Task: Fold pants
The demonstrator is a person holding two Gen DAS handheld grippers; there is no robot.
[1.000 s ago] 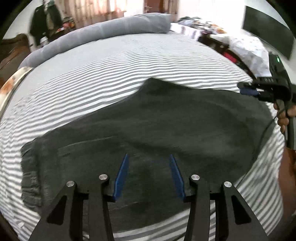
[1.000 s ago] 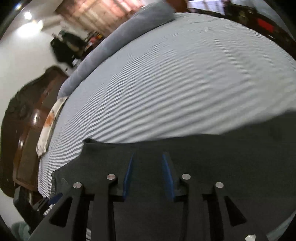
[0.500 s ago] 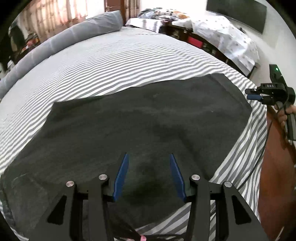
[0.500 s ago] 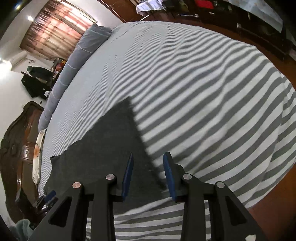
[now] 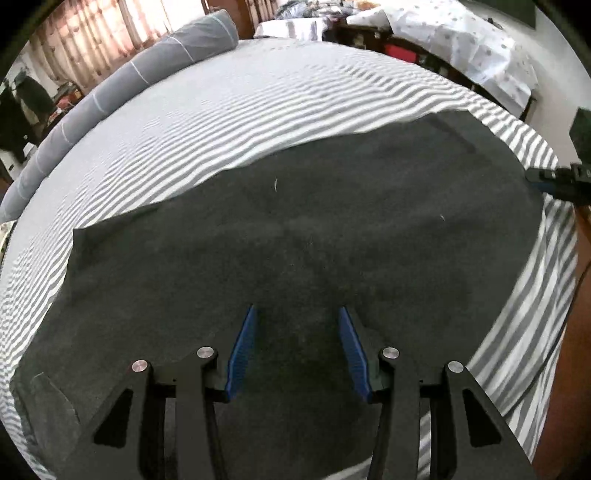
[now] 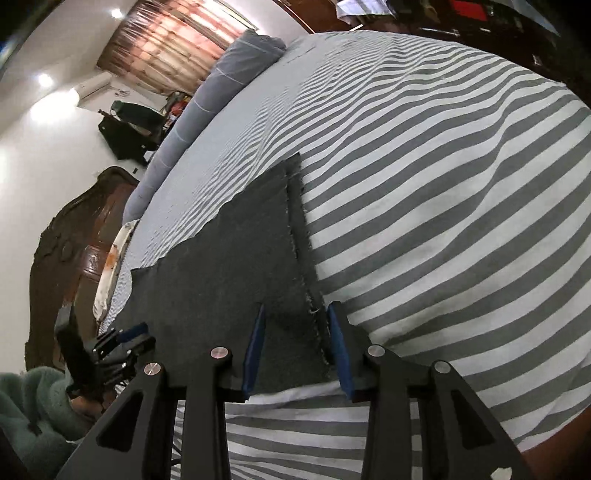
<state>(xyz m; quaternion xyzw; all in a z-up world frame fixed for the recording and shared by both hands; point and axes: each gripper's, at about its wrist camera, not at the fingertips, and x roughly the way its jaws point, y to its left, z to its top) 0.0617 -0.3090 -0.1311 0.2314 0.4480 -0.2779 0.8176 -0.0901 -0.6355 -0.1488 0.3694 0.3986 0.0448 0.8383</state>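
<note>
**Pants spread flat on the bed**

The dark pants (image 5: 314, 229) lie flat on the striped bed (image 5: 229, 110). The left gripper (image 5: 297, 347) hovers over their middle, jaws wide and empty. The right gripper (image 6: 295, 343) is also wide, straddling the hemmed corner right at its fingertips.

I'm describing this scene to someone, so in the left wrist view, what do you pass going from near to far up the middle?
Left hand-held gripper → dark grey pants lying spread out → grey and white striped bedsheet → long grey bolster pillow → curtains.
</note>
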